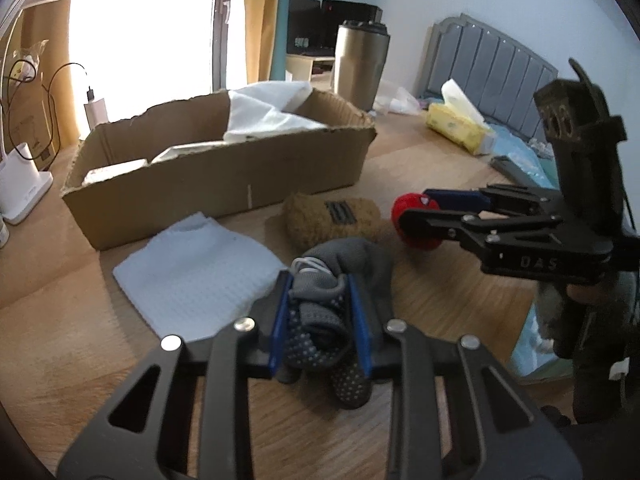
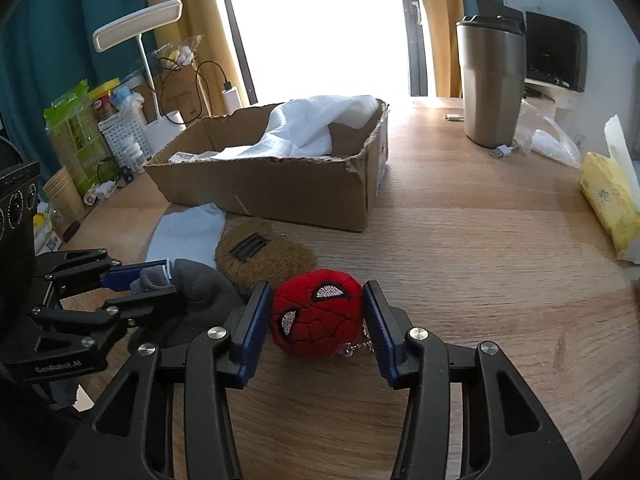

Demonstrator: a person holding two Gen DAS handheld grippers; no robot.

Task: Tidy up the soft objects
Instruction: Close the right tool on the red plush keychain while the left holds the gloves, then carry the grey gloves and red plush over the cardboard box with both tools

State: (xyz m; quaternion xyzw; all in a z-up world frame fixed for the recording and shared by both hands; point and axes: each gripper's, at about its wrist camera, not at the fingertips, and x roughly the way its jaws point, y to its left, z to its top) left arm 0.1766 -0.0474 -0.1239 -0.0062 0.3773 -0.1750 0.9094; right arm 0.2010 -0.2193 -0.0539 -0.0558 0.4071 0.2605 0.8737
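My left tool (image 1: 320, 320) and right tool (image 2: 318, 326) look alike: black skeletal linkage arms, silver round screws, blue fingertip pads (image 2: 376, 330). I read white "GenRobot.AI" lettering on one frame.

The table (image 2: 460, 240) is pale wood-grain. A torn cardboard box (image 2: 280, 188) sits on it toward the window. Just in front of the box lie a folded light blue cloth (image 1: 192, 276), a brown fuzzy pouch (image 1: 332, 220), a bundle of grey socks (image 1: 340, 280) and a red plush spider-mask ball (image 2: 316, 312). Farther right stand a steel tumbler (image 2: 490, 88), a clear plastic bag (image 2: 548, 136) and a yellow tissue pack (image 2: 608, 204). A white lamp base (image 1: 20, 188) stands at the left edge.
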